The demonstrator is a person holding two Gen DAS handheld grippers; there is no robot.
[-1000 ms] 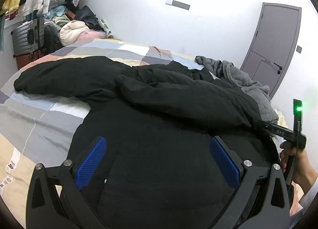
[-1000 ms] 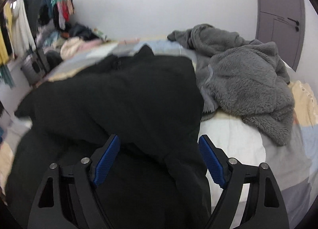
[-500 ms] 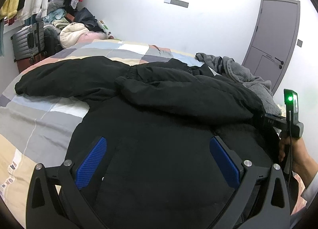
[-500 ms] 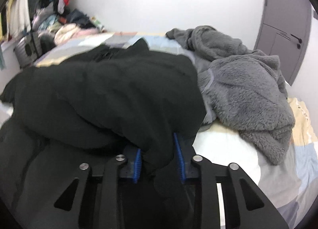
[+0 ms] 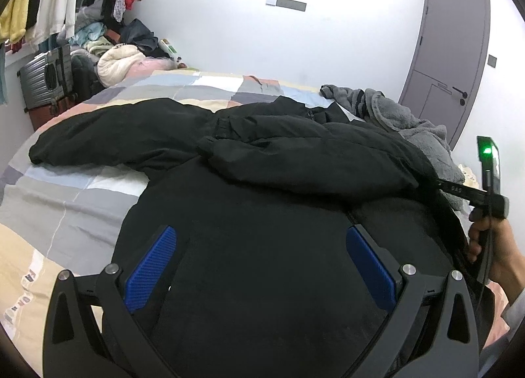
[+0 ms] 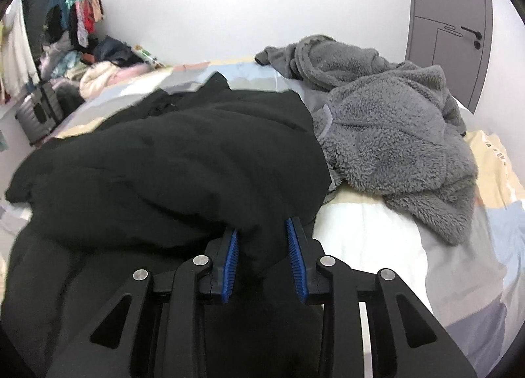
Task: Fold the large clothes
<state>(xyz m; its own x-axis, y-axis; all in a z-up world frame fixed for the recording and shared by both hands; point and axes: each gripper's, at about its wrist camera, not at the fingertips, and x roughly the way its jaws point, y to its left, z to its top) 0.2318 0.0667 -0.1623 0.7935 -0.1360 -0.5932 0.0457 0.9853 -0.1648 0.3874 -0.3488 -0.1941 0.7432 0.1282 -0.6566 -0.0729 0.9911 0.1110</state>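
Note:
A large black padded jacket (image 5: 262, 214) lies spread on the bed, one sleeve (image 5: 108, 135) stretched to the left and the other sleeve (image 5: 311, 158) folded across the body. My left gripper (image 5: 262, 263) is open and empty, just above the jacket's lower part. My right gripper (image 6: 262, 250) is shut on the jacket's right edge (image 6: 259, 233), black cloth pinched between its blue pads. The right gripper also shows at the right edge of the left wrist view (image 5: 459, 189), held by a hand.
A grey fleece garment (image 6: 393, 125) lies heaped on the bed to the right of the jacket. The patchwork bedcover (image 5: 65, 194) shows at left. A clothes pile (image 5: 121, 60), a suitcase (image 5: 42, 79) and hanging clothes stand at far left. A grey door (image 5: 456, 50) is at right.
My right gripper has gone from wide open to shut on the jacket's right edge, and it has lifted that edge a little. My left gripper has stayed open and nearly still.

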